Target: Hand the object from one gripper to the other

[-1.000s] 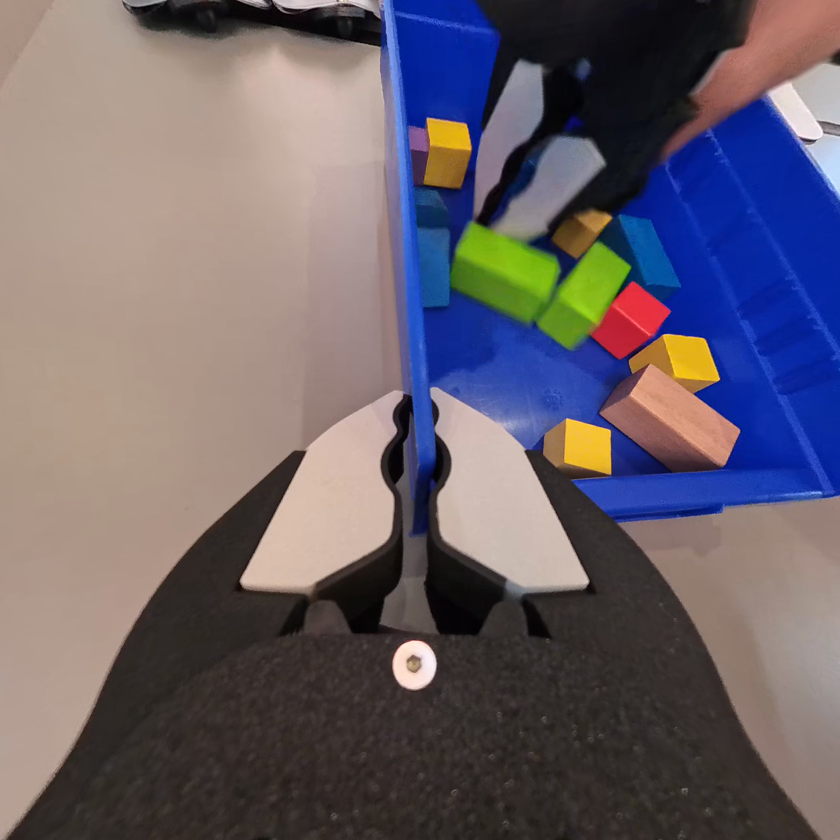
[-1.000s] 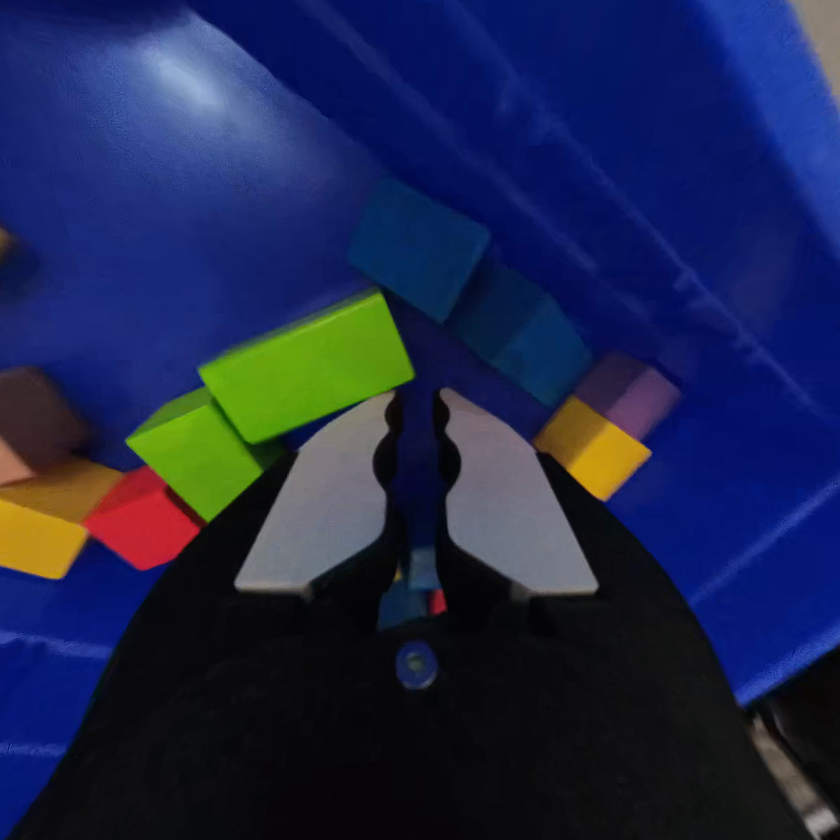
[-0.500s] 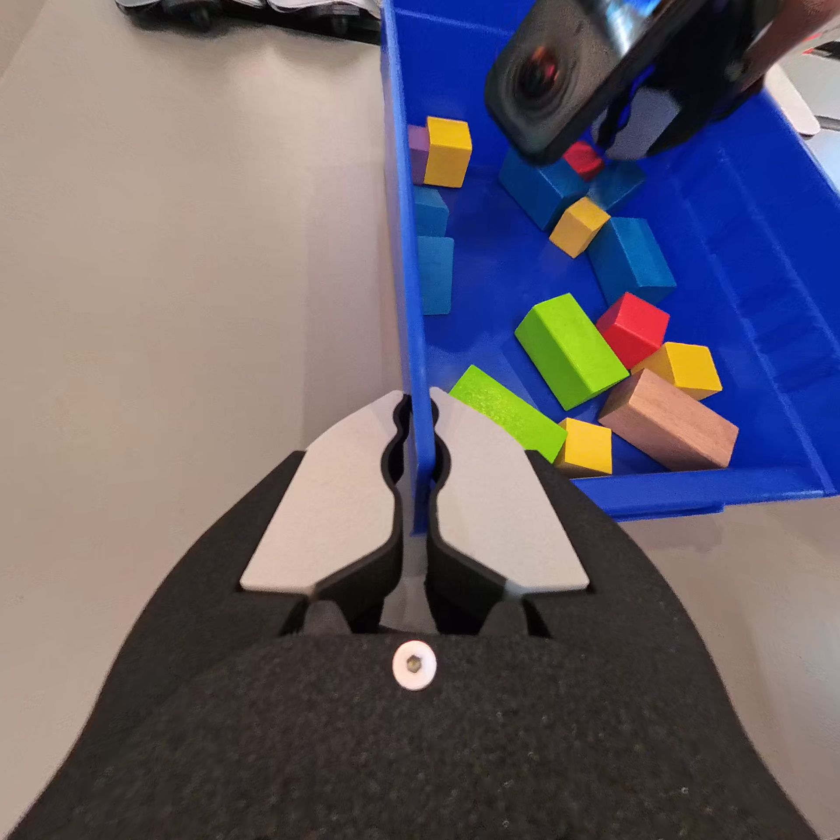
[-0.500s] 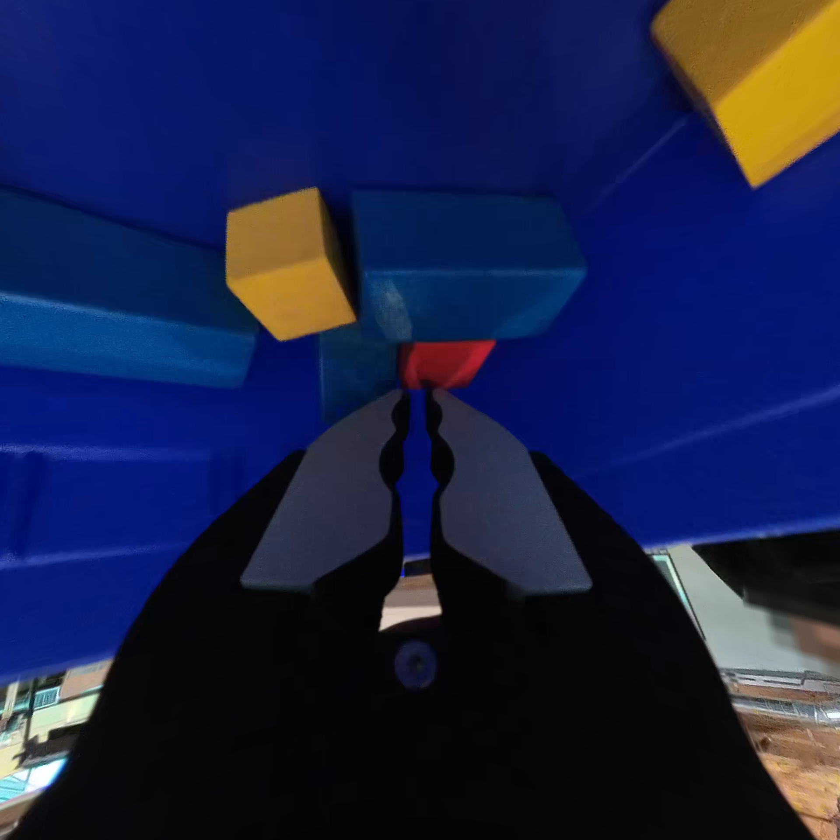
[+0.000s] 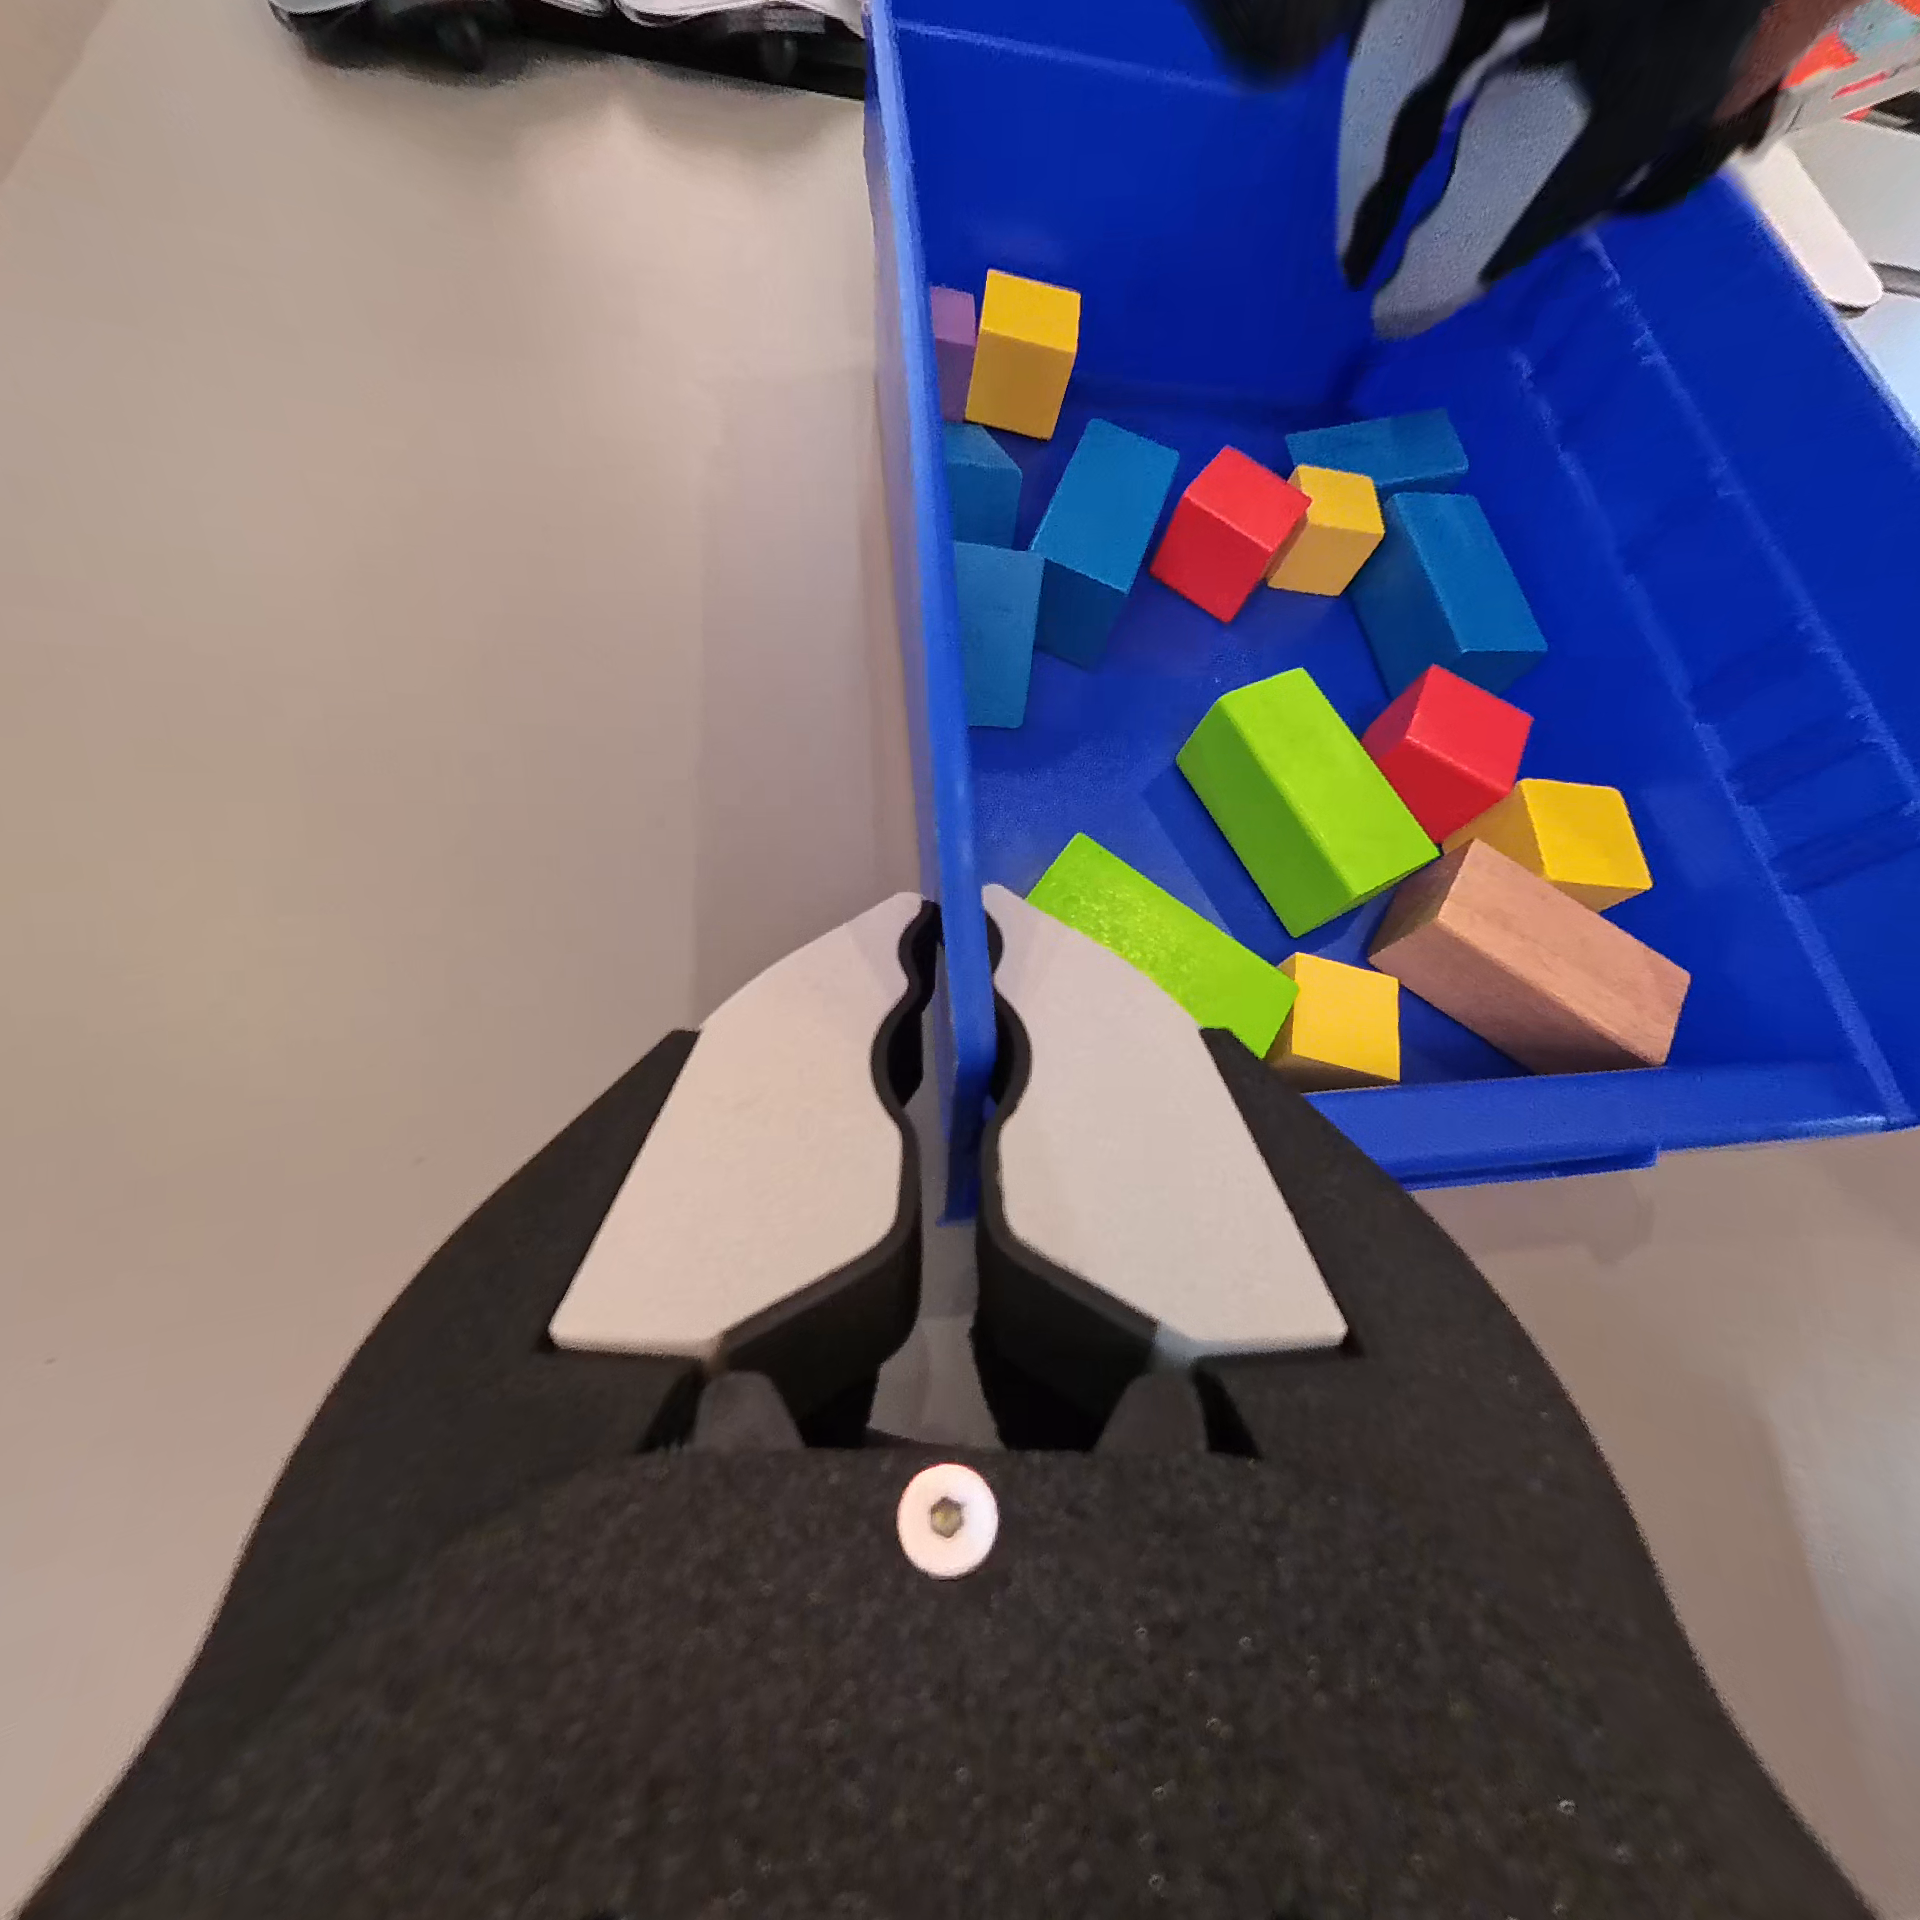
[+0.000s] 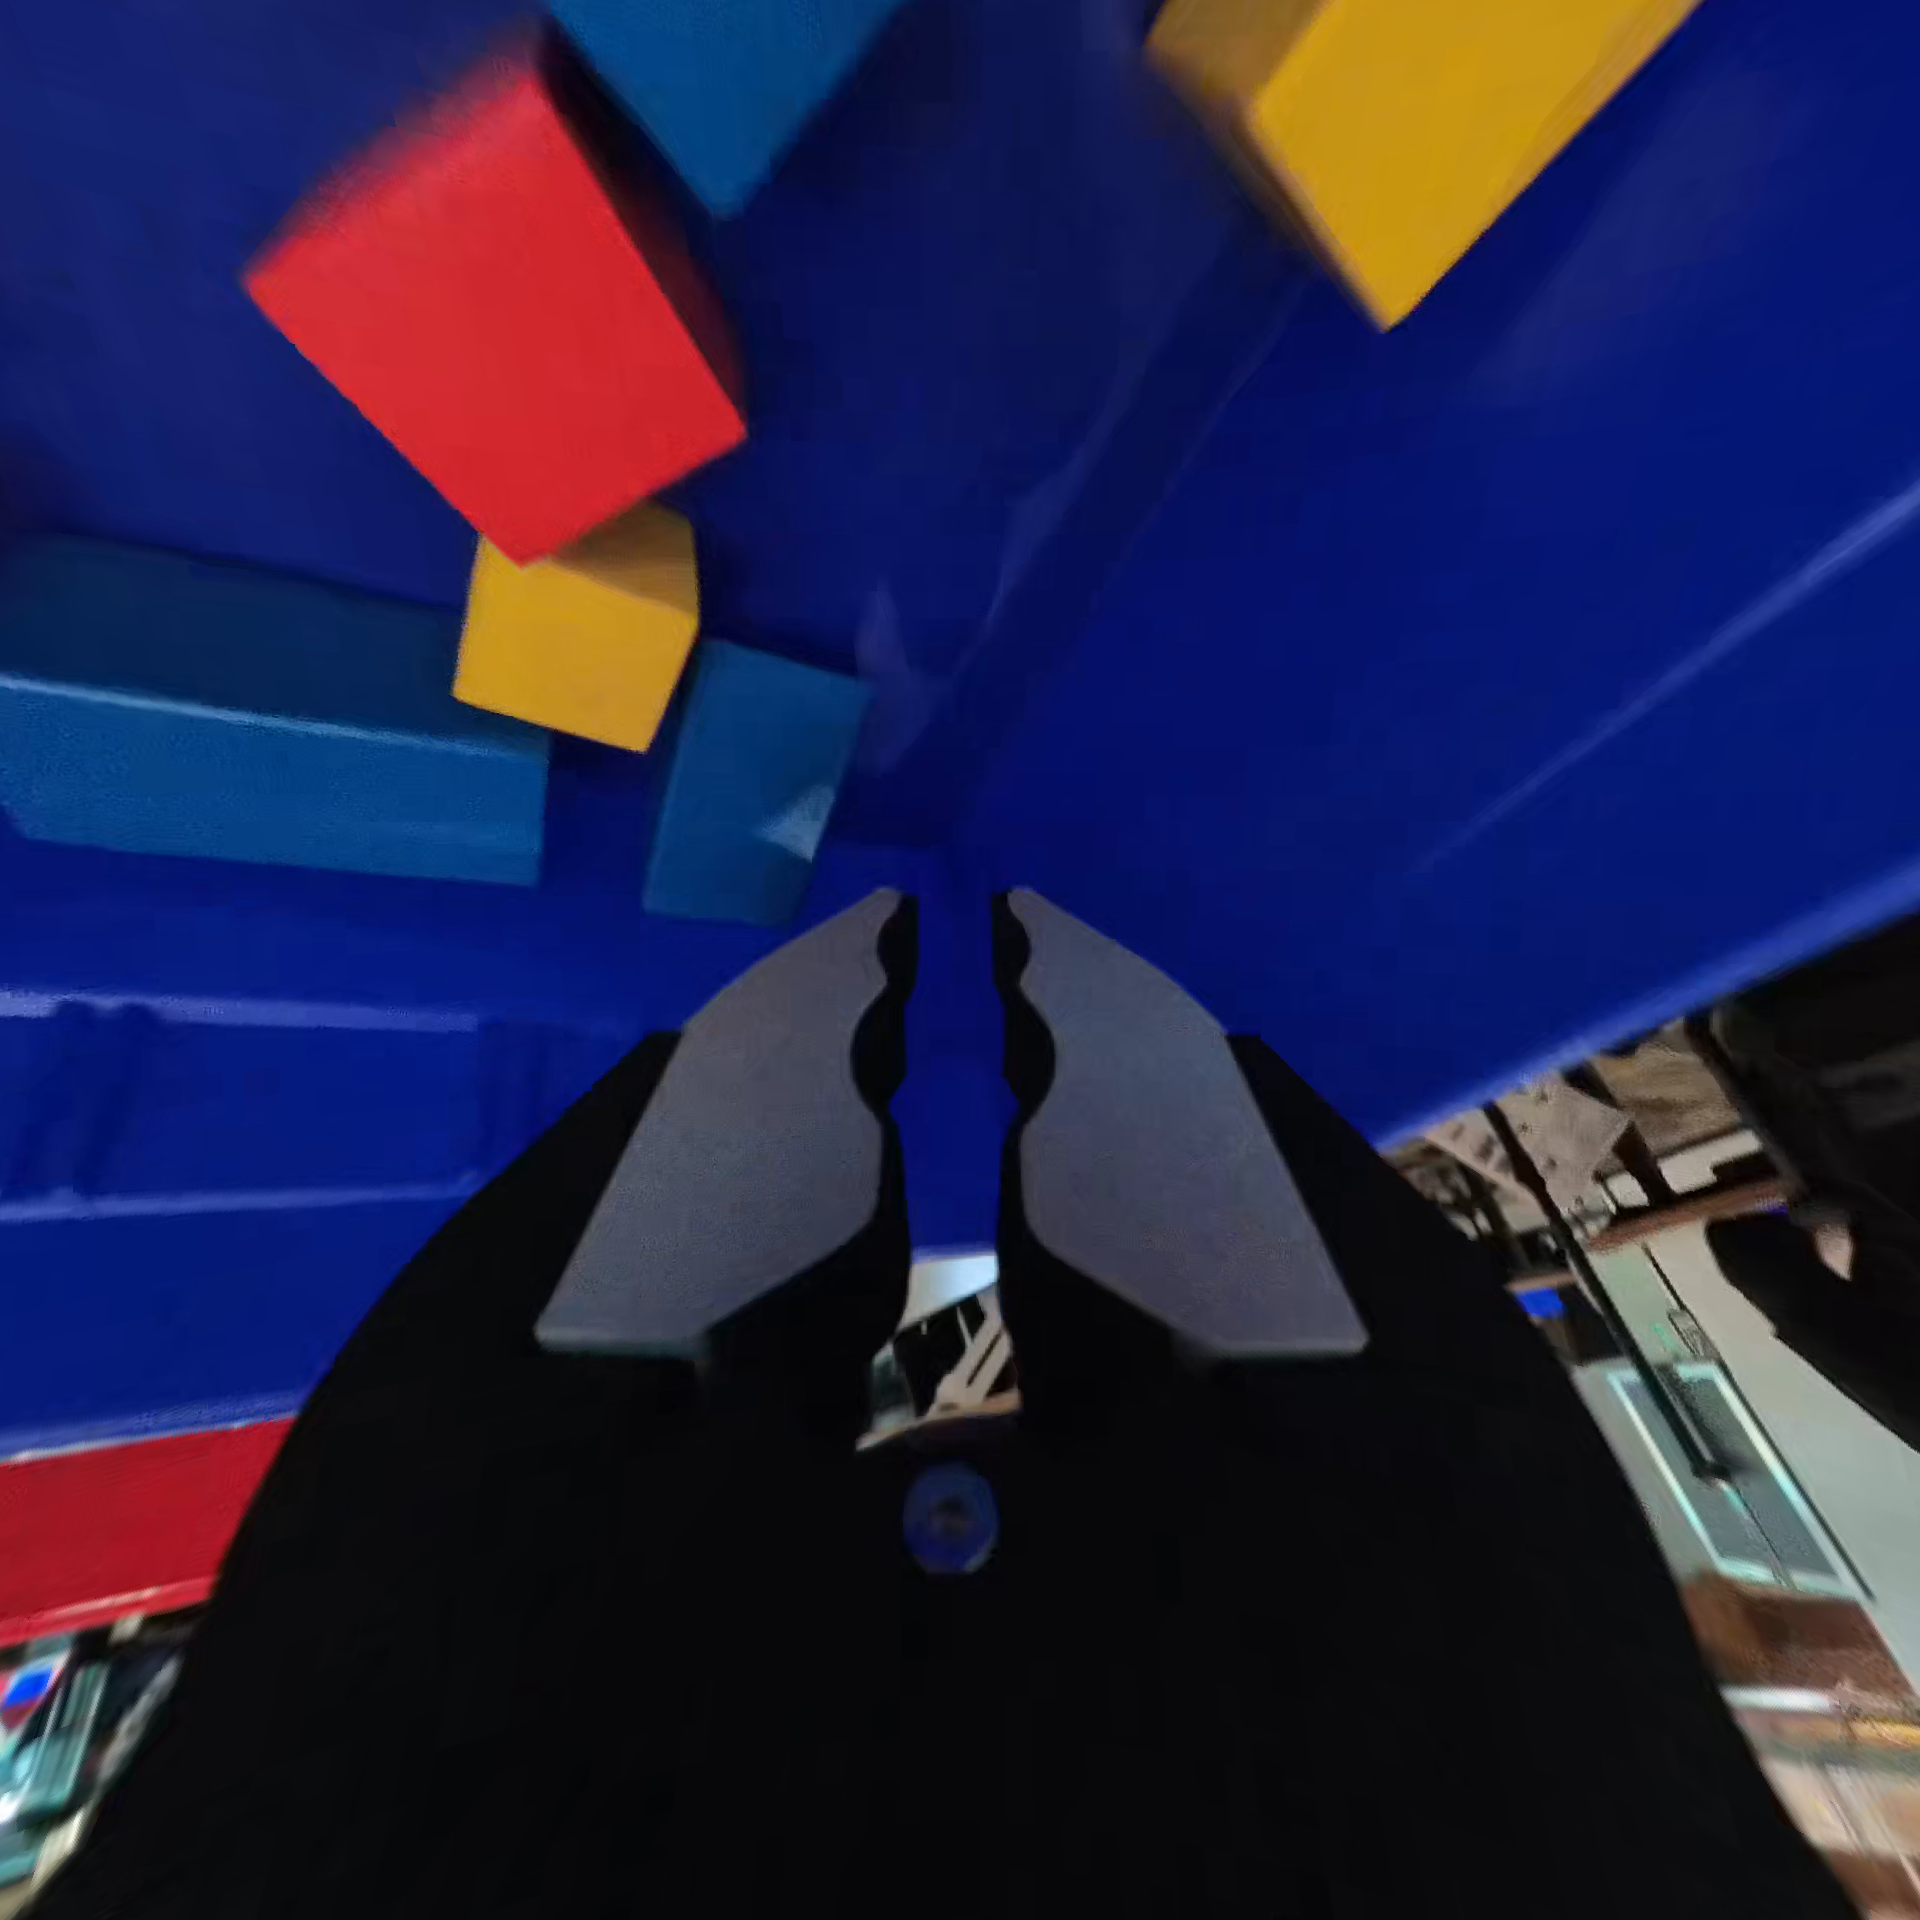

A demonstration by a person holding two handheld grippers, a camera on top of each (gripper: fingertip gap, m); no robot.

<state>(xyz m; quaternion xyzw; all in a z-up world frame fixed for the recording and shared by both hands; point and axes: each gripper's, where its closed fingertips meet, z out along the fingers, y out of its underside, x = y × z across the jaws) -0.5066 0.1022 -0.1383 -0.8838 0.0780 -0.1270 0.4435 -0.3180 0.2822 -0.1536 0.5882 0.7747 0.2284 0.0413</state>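
L tool (image 5: 961,925) clamps blue bin (image 5: 1143,187) wall; R tool (image 6: 954,909) empty, near-closed, above blocks.

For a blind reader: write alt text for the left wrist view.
The left tongs are shut on the near corner wall of a blue bin on a beige table. Inside lie coloured wooden blocks. The right tongs hang over its far end, nearly shut and empty.
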